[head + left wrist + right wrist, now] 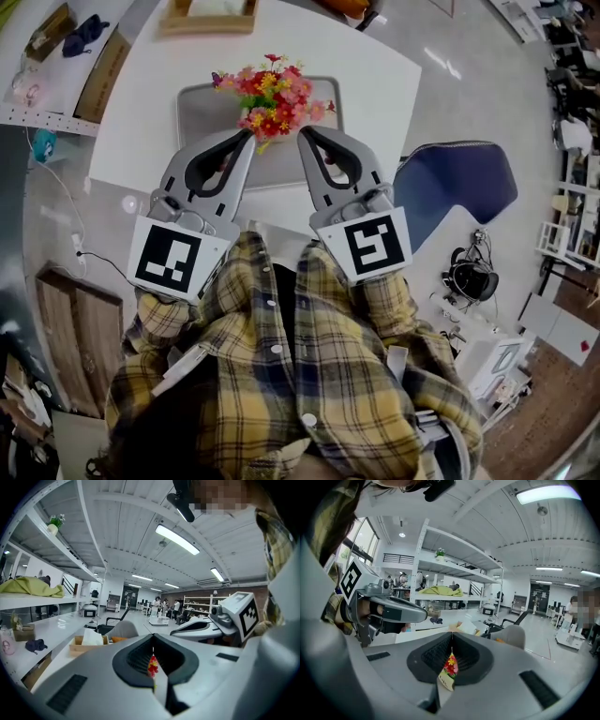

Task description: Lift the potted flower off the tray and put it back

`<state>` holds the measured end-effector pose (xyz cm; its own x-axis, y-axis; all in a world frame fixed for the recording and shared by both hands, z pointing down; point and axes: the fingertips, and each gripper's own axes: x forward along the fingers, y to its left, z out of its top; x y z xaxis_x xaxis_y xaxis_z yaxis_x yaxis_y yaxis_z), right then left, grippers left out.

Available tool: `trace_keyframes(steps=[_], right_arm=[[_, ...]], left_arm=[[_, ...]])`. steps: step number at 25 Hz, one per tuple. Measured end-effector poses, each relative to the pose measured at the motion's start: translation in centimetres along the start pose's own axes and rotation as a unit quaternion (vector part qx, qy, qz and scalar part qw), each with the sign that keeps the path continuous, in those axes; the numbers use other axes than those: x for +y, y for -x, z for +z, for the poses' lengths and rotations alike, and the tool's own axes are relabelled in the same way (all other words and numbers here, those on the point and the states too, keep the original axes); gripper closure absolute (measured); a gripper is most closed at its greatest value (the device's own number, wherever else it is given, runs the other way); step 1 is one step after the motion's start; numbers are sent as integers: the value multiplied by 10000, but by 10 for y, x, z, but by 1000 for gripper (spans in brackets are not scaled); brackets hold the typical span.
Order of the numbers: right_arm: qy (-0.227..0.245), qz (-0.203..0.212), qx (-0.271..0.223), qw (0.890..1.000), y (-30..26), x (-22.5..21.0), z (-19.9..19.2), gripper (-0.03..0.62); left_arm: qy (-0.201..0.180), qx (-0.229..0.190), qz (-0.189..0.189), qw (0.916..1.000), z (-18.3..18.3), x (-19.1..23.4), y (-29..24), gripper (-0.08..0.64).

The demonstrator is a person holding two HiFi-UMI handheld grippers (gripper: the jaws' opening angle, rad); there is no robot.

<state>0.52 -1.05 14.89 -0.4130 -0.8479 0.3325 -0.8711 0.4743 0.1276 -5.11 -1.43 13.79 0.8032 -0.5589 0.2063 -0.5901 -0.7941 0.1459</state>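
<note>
One potted flower (pixel 274 94) is seen from the head view, its red, pink and yellow blossoms spread over the near half of a grey tray (pixel 202 108); the pot itself is hidden beneath the blooms. The tray is set on a white table (pixel 375 84).

Two grippers are pointed at the plant from the person's side. The left gripper (pixel 246 136) is held with its tip just beside the blossoms' lower left edge, and the right gripper (pixel 302 134) with its tip just beside their lower right edge. Whether either tip touches the plant cannot be told. In each gripper view the jaws are pressed together with nothing clamped between them, and only a sliver of the flowers is glimpsed through the slot below the closed pads.

A wooden box (pixel 208 17) is placed at the table's far edge, and a blue chair (pixel 455 183) stands to the right of the table.
</note>
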Motion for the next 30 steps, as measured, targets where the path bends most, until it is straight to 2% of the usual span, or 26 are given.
trace_keyframes(steps=[9, 18, 20, 25, 27, 30], right_arm=[[-90, 124, 475, 9988, -13, 1, -55, 594], [-138, 478, 1048, 9932, -23, 4, -113, 592], [-99, 563, 1191, 9912, -26, 4, -125, 592], [-133, 663, 1256, 9898, -34, -1, -145, 589], [-142, 776, 1304, 9883, -38, -1, -154, 533], [-74, 907, 1435, 9855, -46, -4, -166, 506]], left_arm=[[239, 373, -259, 9987, -46, -5, -14, 551], [366, 761, -443, 9954, -96, -4, -30, 547], [294, 877, -482, 9945, -107, -2, -32, 503], [294, 1112, -436, 9924, -135, 6, -32, 482], [221, 1277, -437, 9906, -149, 10, -33, 461], [-12, 1560, -459, 9867, -170, 17, -37, 423]])
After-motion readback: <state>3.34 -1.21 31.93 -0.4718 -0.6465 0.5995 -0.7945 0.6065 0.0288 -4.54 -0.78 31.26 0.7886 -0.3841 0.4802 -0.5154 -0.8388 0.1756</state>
